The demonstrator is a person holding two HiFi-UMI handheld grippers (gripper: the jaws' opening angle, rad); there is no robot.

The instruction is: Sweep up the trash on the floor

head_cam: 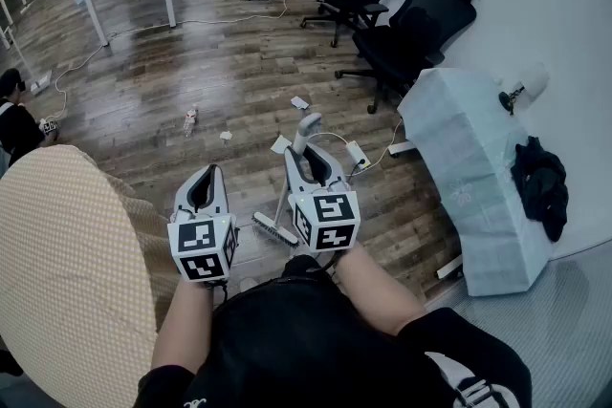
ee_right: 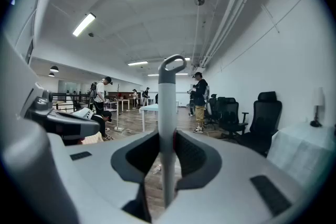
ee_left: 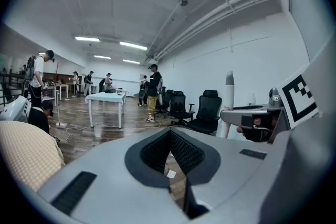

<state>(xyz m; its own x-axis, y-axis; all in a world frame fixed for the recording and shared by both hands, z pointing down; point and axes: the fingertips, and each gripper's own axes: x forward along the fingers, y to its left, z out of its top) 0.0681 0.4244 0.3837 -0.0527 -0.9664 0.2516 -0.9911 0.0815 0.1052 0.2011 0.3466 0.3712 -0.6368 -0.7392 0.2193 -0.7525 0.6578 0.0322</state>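
The right gripper's (ee_right: 167,136) fingers (ee_right: 191,157) were clamped on the grey handle (ee_right: 167,97) of a small broom, one dark ribbed pad pressed against each side of it. The handle was a slim, pale grey shaft ending in a closed loop. In the right gripper view it stood upright along the middle of the picture, loop uppermost. In the head view the right gripper (head_cam: 308,160) held the shaft partway up. From there its long axis slanted down and a little to the left to the brush head (head_cam: 275,229), a short, flat grey bar that lay on the wooden floor (head_cam: 191,72) close in front of the person. The looped end pointed up and away from the person.

The left gripper's (ee_left: 170,136) fingers (ee_left: 152,152) met at their tips with nothing held between them. Through the gap behind the tips showed floorboards and a white paper scrap (ee_left: 170,173). In the head view the left gripper (head_cam: 206,179) hovered just left of the brush head.

Beyond the broom, trash lay scattered on the floor: a scrap (head_cam: 280,144) beside the handle, a smaller one (head_cam: 226,136), another (head_cam: 299,102) farther off, and a small bottle-like piece (head_cam: 190,120). Black office chairs (head_cam: 411,33) stood to the right.
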